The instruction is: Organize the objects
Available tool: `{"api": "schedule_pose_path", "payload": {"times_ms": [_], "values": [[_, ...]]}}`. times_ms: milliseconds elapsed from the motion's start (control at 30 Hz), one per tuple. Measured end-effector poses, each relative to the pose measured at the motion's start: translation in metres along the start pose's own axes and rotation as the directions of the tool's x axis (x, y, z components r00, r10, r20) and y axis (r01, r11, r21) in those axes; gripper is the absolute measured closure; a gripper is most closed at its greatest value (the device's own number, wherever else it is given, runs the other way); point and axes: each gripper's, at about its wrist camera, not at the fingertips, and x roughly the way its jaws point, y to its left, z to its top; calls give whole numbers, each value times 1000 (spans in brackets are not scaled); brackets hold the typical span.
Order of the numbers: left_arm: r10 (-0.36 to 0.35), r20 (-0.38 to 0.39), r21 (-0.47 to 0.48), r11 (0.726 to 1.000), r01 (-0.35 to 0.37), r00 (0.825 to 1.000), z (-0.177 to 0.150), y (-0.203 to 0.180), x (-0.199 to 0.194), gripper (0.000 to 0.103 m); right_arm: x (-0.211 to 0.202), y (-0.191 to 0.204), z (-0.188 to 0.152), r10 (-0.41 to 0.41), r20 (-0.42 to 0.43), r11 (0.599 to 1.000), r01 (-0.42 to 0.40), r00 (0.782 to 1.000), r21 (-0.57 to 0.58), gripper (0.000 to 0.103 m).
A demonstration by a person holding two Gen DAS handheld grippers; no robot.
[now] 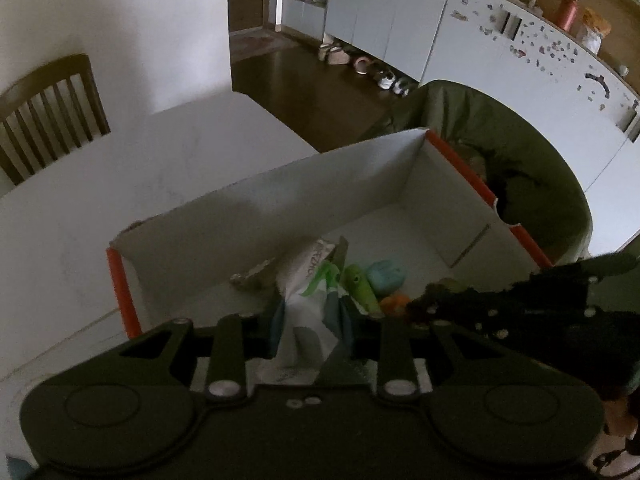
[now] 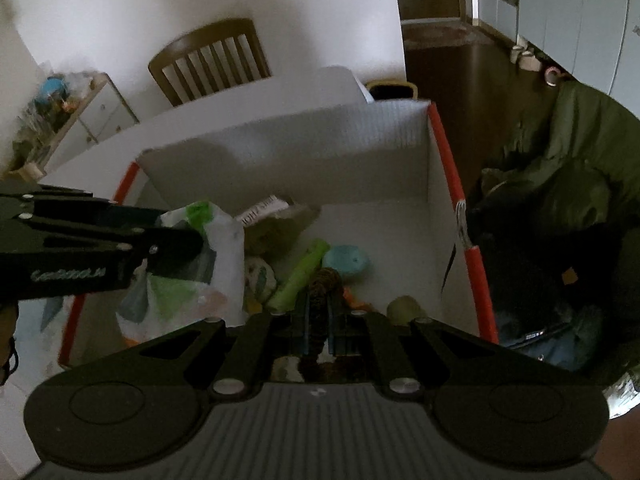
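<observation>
A white box with orange edges stands on the white table. My left gripper is shut on a white plastic packet with green print and holds it over the box's near end. My right gripper is shut on a dark brown rough object and holds it just above the box floor; it also shows at the right of the left wrist view. Inside the box lie a green tube, a light blue item and an orange item.
A wooden chair stands behind the table. A green jacket lies on a seat right of the box. A cardboard packet and a yellowish round item also lie in the box. Cabinets line the far wall.
</observation>
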Motion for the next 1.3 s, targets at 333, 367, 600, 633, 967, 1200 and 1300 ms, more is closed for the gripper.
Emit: {"api": "schedule_pose_path", "payload": {"times_ms": [333,367,600,633,967,1200,1300], "values": [[-14,-31,-28,1000,13,999,-3,2,3,67,7,0,-12,7,-47,999,-9,999,-37,95],[-15,-32,-38,999,13,999,-4,3,3,67,6,0,-12,13,-49,999,-15,999,-39,95],[2,-6,-69,998,-3,1000,-13,2,-9,31,-8,-3,-13,25,-60,998,-29,998,-56,93],[4,-5,-68,998,-4,1000,-14,1,-10,31,-10,-4,-13,27,-59,998,-30,998,-52,93],[24,21,-91,996,-22,999,-35,4,-34,25,-34,-4,-21,34,-20,998,-35,999,-46,83],[26,76,-86,996,-19,997,-50,8,-65,20,-59,10,-26,43,46,998,-41,998,-43,64],[14,106,-82,997,-5,994,-55,10,-80,19,-73,21,-30,45,86,998,-41,995,-47,52]]}}
